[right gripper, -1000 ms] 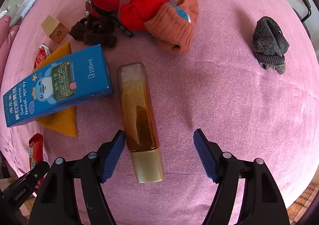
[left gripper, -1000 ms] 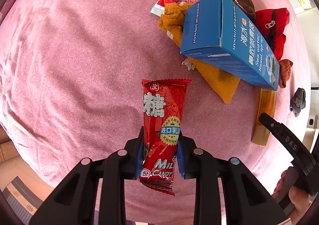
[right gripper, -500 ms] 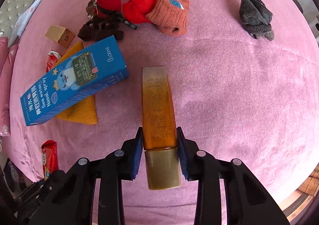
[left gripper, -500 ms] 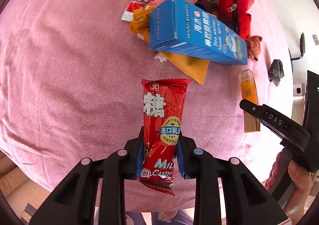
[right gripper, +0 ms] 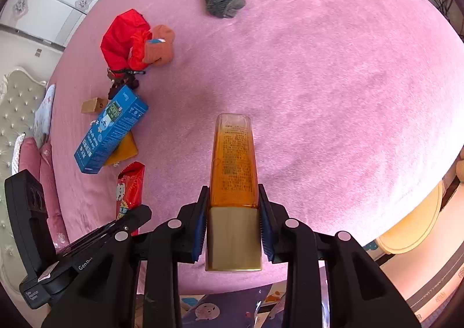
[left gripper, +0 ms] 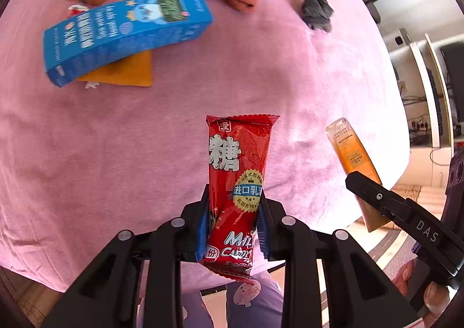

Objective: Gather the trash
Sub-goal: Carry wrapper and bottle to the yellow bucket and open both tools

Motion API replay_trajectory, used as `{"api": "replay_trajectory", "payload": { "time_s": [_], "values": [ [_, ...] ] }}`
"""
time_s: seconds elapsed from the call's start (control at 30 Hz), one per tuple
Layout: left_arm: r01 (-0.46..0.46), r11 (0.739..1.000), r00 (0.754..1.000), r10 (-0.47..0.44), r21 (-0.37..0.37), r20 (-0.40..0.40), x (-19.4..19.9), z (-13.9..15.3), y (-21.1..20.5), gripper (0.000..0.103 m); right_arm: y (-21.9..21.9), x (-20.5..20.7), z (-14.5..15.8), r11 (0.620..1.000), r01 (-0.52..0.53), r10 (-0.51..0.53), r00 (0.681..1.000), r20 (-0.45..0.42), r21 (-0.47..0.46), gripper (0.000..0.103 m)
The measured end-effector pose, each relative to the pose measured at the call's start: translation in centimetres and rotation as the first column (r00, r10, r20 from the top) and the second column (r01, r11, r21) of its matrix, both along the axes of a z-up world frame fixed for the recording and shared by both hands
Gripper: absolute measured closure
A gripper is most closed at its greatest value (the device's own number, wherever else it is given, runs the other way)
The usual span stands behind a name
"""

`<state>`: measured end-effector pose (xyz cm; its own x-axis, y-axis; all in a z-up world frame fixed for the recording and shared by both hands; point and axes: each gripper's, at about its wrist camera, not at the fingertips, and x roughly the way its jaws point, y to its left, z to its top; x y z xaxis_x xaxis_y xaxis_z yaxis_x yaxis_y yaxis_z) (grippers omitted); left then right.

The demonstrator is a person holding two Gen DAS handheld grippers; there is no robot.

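Already both grippers are loaded, the left gripper (left gripper: pixel 233 223) pinching the candy wrapper (left gripper: pixel 237 183) and the right gripper (right gripper: pixel 233 223) clamping the amber bottle (right gripper: pixel 234 183), each long axis pointing to twelve o'clock, lifted above the pink bed (right gripper: pixel 333 81).

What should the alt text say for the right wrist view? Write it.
The right gripper is shut on an amber bottle with a gold cap, above a pink bedspread. A blue box, red garment and grey sock lie beyond.
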<state>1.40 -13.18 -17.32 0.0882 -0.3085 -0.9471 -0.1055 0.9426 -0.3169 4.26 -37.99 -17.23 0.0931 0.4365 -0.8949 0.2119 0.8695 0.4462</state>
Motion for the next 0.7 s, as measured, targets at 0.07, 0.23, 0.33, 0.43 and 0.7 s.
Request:
{"api": "replay_trajectory", "payload": {
  "time_s": [0.07, 0.23, 0.33, 0.43, 0.7],
  "values": [
    [0.057, 0.998, 0.998, -0.057, -0.005, -0.009, -0.3, 0.1, -3.1, 0.075, -3.1, -1.4, 0.4, 0.999, 0.042, -0.042, 0.999, 0.003, -0.010, 0.072],
    [0.184, 0.983, 0.983, -0.184, -0.018, -0.020, -1.7, 0.3, -11.6, 0.075, -11.1, -5.1, 0.7, 0.988, 0.151, -0.151, 0.988, -0.007, -0.044, 0.072],
    [0.280, 0.960, 0.960, -0.281, -0.023, -0.024, -2.8, 0.1, -17.6, 0.075, -16.4, -7.9, 0.8, 0.970, 0.231, -0.232, 0.973, -0.007, -0.077, 0.072],
    [0.362, 0.932, 0.932, -0.363, -0.032, -0.027, -4.4, -0.1, -23.5, 0.075, -21.5, -10.8, 0.4, 0.947, 0.307, -0.310, 0.950, -0.023, -0.097, 0.072],
    [0.543, 0.838, 0.834, -0.546, -0.060, -0.084, -8.2, -4.4, -36.7, 0.075, -31.1, -17.9, -2.7, 0.877, 0.455, -0.472, 0.876, -0.100, -0.154, 0.072]
  ]
}}
